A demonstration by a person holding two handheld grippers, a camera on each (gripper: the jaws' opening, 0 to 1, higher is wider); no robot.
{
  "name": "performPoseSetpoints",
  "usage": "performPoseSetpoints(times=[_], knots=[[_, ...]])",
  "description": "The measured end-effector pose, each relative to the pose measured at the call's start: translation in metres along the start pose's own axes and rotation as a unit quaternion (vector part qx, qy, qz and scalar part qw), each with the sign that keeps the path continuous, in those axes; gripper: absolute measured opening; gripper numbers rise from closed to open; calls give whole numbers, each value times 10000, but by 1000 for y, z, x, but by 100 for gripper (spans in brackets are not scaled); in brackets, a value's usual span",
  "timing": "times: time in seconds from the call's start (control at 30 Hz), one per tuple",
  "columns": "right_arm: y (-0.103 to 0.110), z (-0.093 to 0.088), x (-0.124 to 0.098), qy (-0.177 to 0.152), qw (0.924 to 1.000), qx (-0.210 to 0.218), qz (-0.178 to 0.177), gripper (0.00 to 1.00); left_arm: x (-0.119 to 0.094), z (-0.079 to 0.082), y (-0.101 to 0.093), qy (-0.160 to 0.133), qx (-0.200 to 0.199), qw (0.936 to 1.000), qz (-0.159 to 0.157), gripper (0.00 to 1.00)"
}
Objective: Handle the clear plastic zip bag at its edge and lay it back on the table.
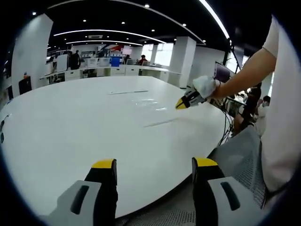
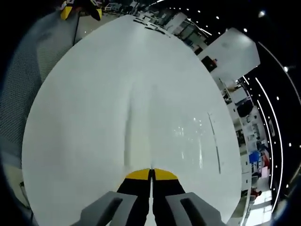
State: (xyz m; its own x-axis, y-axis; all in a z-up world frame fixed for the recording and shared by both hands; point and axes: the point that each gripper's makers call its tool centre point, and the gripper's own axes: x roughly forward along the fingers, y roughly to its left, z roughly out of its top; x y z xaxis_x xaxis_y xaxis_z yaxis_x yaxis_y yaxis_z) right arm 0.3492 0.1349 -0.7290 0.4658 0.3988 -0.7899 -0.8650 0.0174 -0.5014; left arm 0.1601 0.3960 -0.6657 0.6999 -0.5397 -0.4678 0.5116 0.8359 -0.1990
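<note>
The clear zip bag [image 1: 146, 101] lies flat on the white table [image 1: 70, 136], showing as glossy film with a thin zip strip [image 1: 128, 92]. My right gripper [image 1: 181, 104], held by a gloved hand, sits at the bag's right edge with its jaws together. In the right gripper view the jaws of the right gripper [image 2: 151, 174] are shut where the bag [image 2: 174, 134] meets them, and the zip strip [image 2: 214, 141] runs off to the right. My left gripper [image 1: 154, 163] hangs open over the table's near edge, away from the bag; it also appears far off as the left gripper [image 2: 81, 11].
A grey mesh chair [image 1: 240, 155] stands by the table's near right edge, next to the person's white sleeve [image 1: 282, 94]. Desks, monitors and people fill the office beyond the table [image 2: 70, 141]. A second mesh chair back [image 2: 42, 56] lies along its left rim.
</note>
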Motion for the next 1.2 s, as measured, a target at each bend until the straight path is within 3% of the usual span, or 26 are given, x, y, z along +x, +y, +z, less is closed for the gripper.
performPoseSetpoints(times=[0.53, 1.2], knots=[[-8, 16, -33, -152, 9999, -5, -39, 0, 0, -2, -9, 81, 158, 9998, -133, 63], [-10, 66, -75, -487, 9984, -277, 17, 0, 1, -9, -13, 200, 311, 9989, -287, 63]])
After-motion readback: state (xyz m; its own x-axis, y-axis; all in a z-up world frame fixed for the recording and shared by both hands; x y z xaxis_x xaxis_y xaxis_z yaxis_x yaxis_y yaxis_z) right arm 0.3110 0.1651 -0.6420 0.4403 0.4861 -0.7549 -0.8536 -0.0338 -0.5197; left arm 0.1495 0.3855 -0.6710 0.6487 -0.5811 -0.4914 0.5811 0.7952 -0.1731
